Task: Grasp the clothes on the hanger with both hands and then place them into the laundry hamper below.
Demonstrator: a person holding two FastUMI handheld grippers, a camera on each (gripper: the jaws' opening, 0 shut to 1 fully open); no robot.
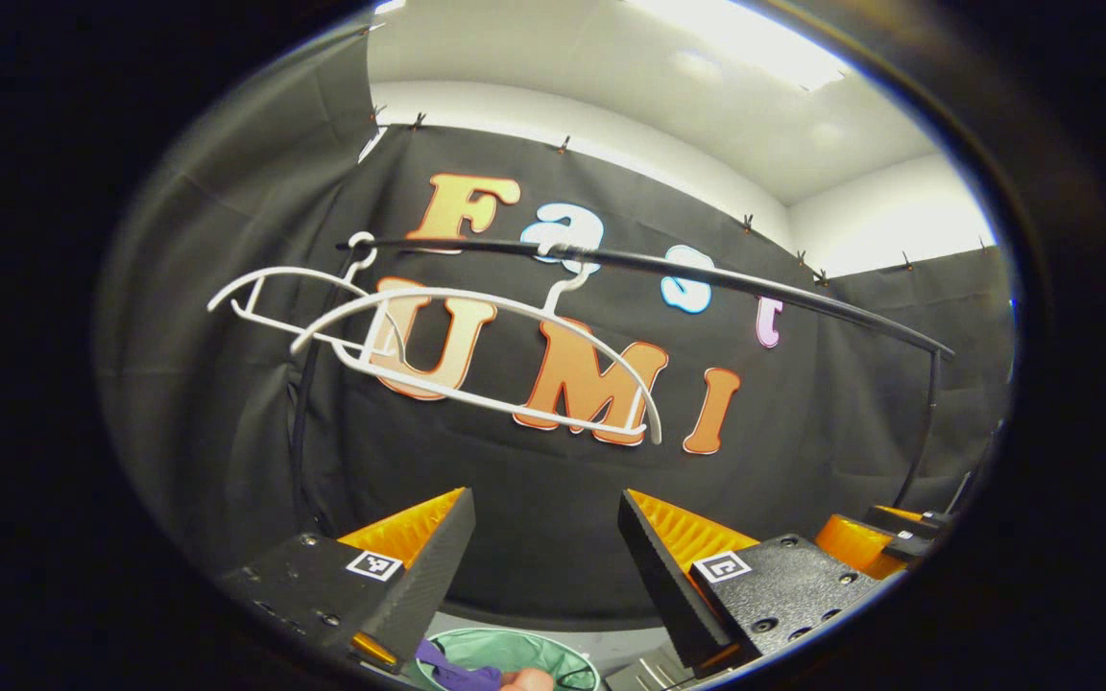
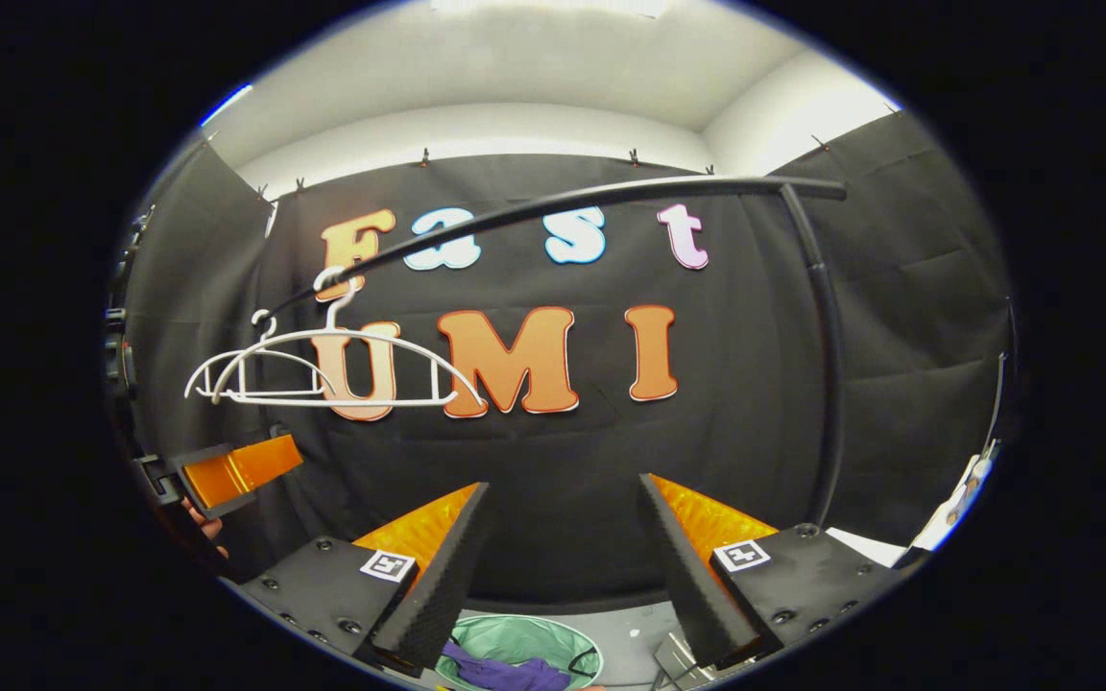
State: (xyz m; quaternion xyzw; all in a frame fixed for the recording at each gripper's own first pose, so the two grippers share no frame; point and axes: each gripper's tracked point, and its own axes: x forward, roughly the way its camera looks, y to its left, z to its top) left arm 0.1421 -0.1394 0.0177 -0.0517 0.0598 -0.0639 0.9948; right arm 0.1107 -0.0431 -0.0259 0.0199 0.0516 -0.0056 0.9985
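Observation:
Two bare white hangers (image 1: 457, 350) (image 2: 323, 369) hang from a black rail (image 1: 707, 278) (image 2: 611, 197). Below, a green laundry hamper (image 1: 524, 653) (image 2: 524, 641) holds purple clothes (image 1: 452, 672) (image 2: 505, 674). In the left gripper view my left gripper (image 1: 545, 523) is open with nothing between its fingers, raised above the hamper, and the right gripper (image 1: 884, 537) shows at the right edge. In the right gripper view my right gripper (image 2: 563, 513) is also open and empty, and the left gripper (image 2: 227, 475) shows at the left edge with part of a hand beneath it.
The rail's upright post (image 2: 827, 384) stands to the right in the right gripper view. Black cloth walls close the booth on three sides. A grey floor (image 2: 630, 633) lies around the hamper, with a metal part (image 2: 673, 662) beside it.

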